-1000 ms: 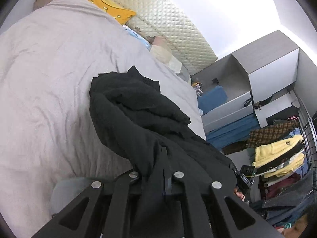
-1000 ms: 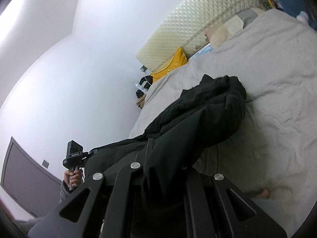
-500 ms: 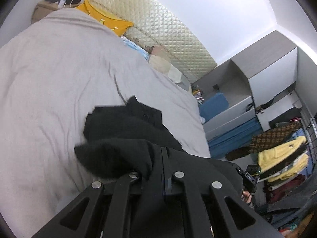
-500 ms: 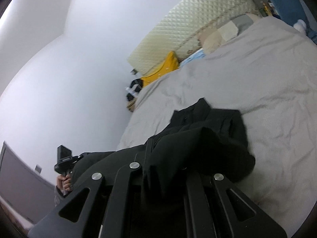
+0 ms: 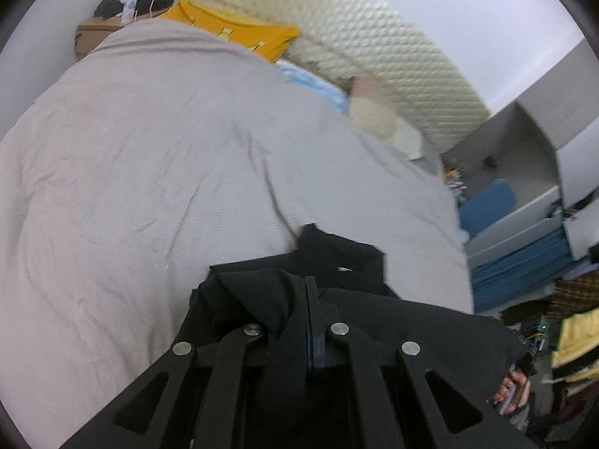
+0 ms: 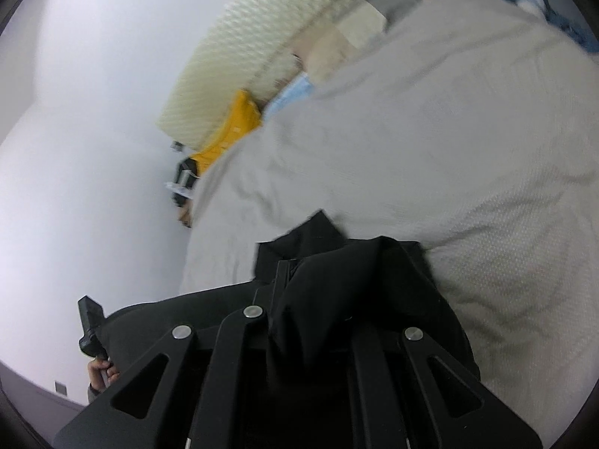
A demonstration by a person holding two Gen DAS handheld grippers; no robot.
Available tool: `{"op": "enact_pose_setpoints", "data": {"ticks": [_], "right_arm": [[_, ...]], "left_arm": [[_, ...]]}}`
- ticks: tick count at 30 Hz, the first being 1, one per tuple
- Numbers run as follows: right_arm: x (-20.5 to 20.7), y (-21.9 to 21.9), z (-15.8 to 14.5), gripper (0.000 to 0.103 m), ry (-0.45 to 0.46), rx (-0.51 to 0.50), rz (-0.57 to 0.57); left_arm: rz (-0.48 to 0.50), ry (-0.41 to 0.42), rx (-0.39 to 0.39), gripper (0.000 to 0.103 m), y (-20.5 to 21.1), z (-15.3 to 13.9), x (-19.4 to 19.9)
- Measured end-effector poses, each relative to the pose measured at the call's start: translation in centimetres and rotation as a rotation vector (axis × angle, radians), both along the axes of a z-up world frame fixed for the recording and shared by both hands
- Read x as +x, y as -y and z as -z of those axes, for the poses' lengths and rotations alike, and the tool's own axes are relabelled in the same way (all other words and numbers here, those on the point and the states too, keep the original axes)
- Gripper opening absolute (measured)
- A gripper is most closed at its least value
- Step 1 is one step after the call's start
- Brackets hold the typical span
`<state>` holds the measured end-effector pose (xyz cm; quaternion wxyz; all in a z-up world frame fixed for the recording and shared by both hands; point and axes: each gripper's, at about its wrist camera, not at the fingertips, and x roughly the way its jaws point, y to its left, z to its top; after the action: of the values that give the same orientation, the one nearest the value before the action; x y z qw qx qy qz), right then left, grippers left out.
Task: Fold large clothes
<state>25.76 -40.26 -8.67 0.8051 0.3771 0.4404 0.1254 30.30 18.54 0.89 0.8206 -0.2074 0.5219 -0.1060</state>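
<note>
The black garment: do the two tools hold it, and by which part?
Yes. Each tool, left and right, is shut on a bunched fold of the black garment at its near edge; which part cannot be told.

Left matte-black two-finger gripper (image 5: 310, 295): four angled struts with triangular cut-outs, round silver screw heads at pivots, blue strip along inner finger edge. Right matte-black two-finger gripper (image 6: 286, 273): same strut frame, silver screws. Grey sleeve cuff (image 6: 93, 389) at person's wrist.

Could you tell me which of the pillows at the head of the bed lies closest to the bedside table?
The bright yellow pillow lies closest to the wooden bedside table; the light blue pillow and the beige pillow lie farther along the quilted headboard.
</note>
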Motion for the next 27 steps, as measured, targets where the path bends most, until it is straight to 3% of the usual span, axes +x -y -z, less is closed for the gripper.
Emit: {"op": "enact_pose_setpoints", "data": {"ticks": [5, 11, 15, 21, 27], "right_arm": [[3.9, 0.6, 6.4, 0.009, -0.121, 0.025, 0.017], [6.6, 0.5, 11.8, 0.008, -0.167, 0.063, -0.006], [7.3, 0.5, 15.6, 0.008, -0.191, 0.141, -0.041], [7.0, 0.9, 16.7, 0.009, -0.165, 0.22, -0.033], [3.7, 1.1, 14.5, 0.02, -0.125, 0.225, -0.011]], "left_arm": [[-0.012, -0.089, 0.069, 0.007, 1.5, 5.9, 3.9], [0.033, -0.132, 0.158, 0.008, 4.0, 12.5, 6.7], [0.016, -0.155, 0.11, 0.008, 4.2, 15.1, 7.9], [0.018, -0.145, 0.114, 0.008, 4.7, 15.6, 7.8], [-0.011, -0.148, -0.02, 0.01, 2.7, 14.9, 5.3]]}}
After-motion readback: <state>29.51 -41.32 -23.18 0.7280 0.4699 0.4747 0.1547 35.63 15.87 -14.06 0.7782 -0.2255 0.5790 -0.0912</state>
